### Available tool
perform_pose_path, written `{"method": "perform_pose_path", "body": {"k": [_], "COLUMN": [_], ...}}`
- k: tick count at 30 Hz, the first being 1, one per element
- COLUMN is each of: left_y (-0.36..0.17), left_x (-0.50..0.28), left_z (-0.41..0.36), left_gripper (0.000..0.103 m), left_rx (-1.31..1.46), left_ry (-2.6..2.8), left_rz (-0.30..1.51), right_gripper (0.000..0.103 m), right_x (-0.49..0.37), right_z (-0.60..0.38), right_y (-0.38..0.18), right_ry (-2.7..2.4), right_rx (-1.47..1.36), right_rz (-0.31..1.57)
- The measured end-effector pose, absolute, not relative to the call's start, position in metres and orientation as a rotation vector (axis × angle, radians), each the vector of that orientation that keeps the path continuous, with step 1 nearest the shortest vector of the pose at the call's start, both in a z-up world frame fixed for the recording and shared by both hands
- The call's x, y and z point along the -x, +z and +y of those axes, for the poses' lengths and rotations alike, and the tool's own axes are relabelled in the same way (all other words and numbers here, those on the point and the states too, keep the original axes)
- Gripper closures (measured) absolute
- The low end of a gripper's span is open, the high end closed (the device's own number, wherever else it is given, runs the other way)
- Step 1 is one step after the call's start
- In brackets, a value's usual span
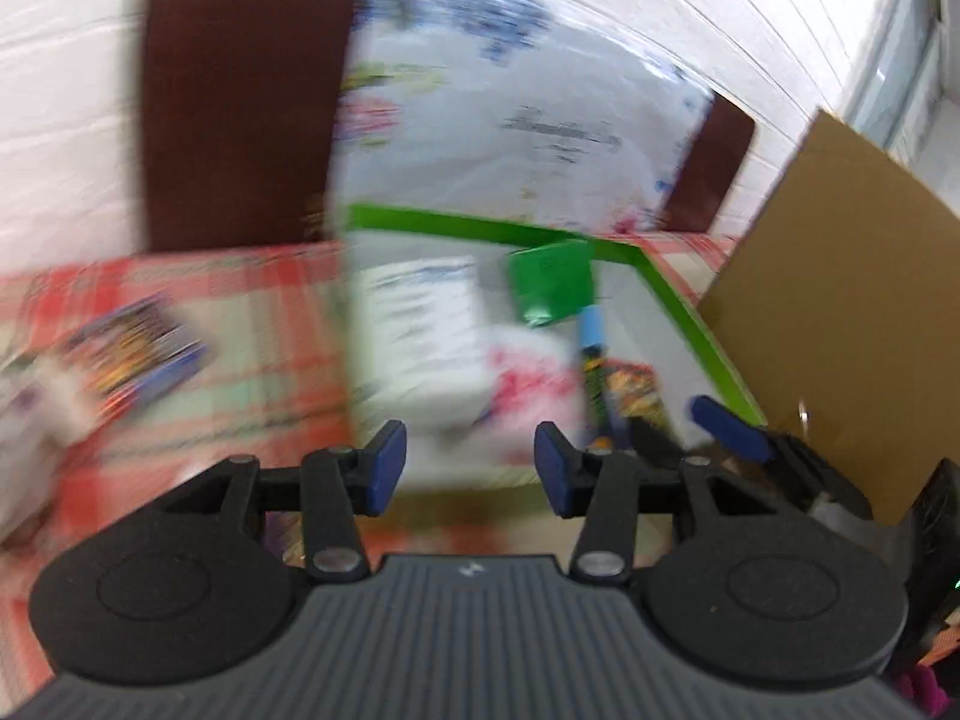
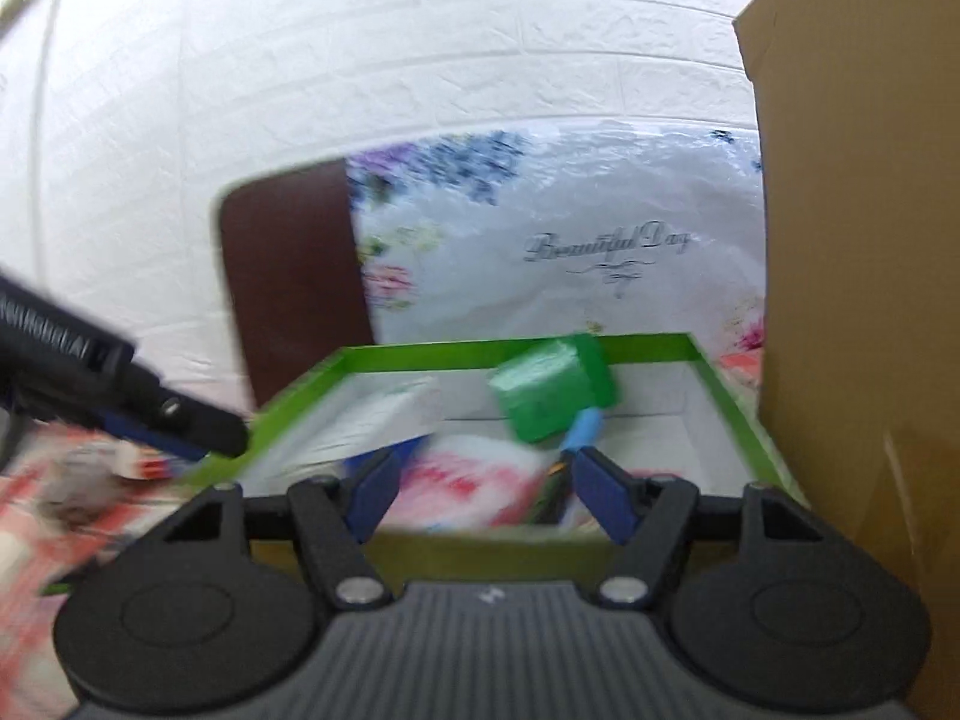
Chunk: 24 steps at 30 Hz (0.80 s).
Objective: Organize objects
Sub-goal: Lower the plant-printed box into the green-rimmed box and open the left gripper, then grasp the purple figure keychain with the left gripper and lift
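A green-rimmed box (image 1: 678, 300) (image 2: 510, 351) stands on the checked tablecloth. It holds a green carton (image 1: 552, 288) (image 2: 549, 393), a white leaflet (image 1: 420, 312) (image 2: 384, 414), a red-and-white packet (image 1: 528, 372) (image 2: 480, 474) and a blue-capped tube (image 1: 591, 330) (image 2: 582, 429). My left gripper (image 1: 471, 468) is open and empty in front of the box. My right gripper (image 2: 486, 495) is open and empty at the box's near edge; it also shows in the left wrist view (image 1: 729, 429). The left gripper's side shows in the right wrist view (image 2: 150, 414). Both views are blurred.
A brown cardboard sheet (image 1: 840, 300) (image 2: 858, 300) stands close on the right. A floral plastic bag (image 1: 510, 120) (image 2: 570, 240) and a dark brown chair back (image 1: 240, 102) (image 2: 294, 282) are behind the box. A colourful packet (image 1: 138, 348) lies on the cloth at left.
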<state>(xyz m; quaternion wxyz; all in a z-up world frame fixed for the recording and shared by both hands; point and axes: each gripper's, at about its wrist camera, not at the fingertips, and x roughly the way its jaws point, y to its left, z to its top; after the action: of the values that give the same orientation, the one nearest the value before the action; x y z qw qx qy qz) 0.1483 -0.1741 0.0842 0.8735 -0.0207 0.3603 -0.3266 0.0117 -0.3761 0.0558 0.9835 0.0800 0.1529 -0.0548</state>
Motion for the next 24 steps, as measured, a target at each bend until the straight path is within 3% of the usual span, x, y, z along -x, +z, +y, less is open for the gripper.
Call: {"method": "perform_pose_path", "body": {"k": [4, 10, 17, 20, 24], "left_y": [0.067, 0.034, 0.025, 0.028, 0.029], "left_x": [-0.132, -0.108, -0.088, -0.083, -0.077], "left_z": [-0.094, -0.01, 0.017, 0.019, 0.02], "left_gripper": [0.054, 0.054, 0.054, 0.054, 0.054], "left_rx": [0.1, 0.236, 0.295, 0.305, 0.308], "left_ry": [-0.532, -0.387, -0.388, -0.404, -0.444], "left_rz": [0.81, 0.909, 0.914, 0.9, 0.895], "right_gripper": [0.036, 0.047, 0.047, 0.036, 0.045], "right_x": [0.003, -0.02, -0.095, -0.125, -0.107], "right_z": [-0.336, -0.26, -0.212, -0.206, -0.209], "right_y": [0.054, 0.044, 0.042, 0.03, 0.026], "right_ry": [0.075, 0.307, 0.296, 0.31, 0.324], "right_rx": [-0.159, -0.054, 0.091, 0.154, 0.226], "right_rz": [0.364, 0.481, 0.553, 0.648, 0.684]}}
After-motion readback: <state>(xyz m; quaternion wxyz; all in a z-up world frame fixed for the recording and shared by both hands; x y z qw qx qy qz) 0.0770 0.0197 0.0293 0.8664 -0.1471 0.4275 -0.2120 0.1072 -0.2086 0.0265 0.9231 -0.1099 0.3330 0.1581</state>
